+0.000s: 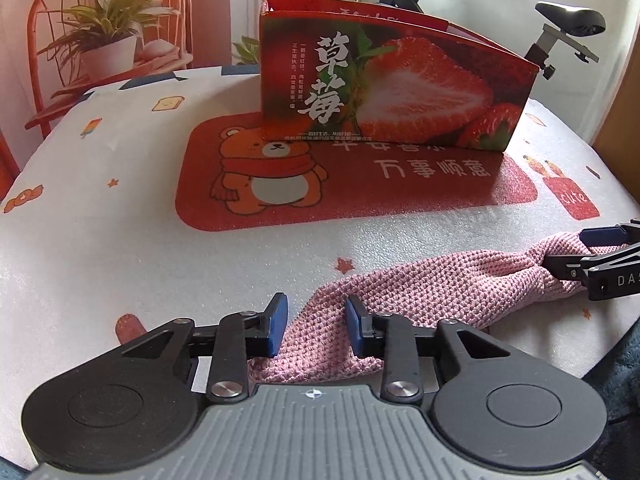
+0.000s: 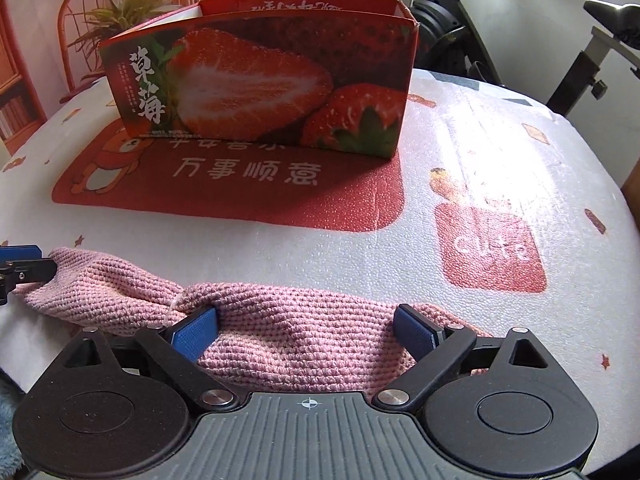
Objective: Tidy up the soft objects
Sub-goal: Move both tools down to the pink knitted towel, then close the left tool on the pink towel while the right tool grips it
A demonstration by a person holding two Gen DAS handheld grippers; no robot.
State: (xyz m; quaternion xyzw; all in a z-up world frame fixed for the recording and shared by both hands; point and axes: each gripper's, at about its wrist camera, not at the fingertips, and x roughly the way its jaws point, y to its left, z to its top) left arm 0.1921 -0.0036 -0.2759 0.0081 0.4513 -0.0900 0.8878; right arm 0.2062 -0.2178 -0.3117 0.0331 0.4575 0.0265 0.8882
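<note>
A pink knitted cloth point(image 1: 420, 284) lies stretched along the near part of the table; it also shows in the right wrist view point(image 2: 296, 332). My left gripper point(image 1: 316, 326) is open, its blue pads either side of the cloth's left end. My right gripper point(image 2: 308, 330) is open wide over the cloth's right end, the cloth between its pads. The right gripper shows at the right edge of the left wrist view point(image 1: 592, 256), at the bunched cloth end. A red strawberry-print box point(image 1: 384, 84), open at the top, stands behind on a red bear mat point(image 1: 320, 184).
The table has a white cover point(image 2: 480, 152) with small printed pictures. A red chair with a potted plant point(image 1: 104, 40) stands at the back left. An exercise bike point(image 1: 560, 28) stands at the back right. A blue fluffy fabric point(image 2: 8, 432) lies at the near edge.
</note>
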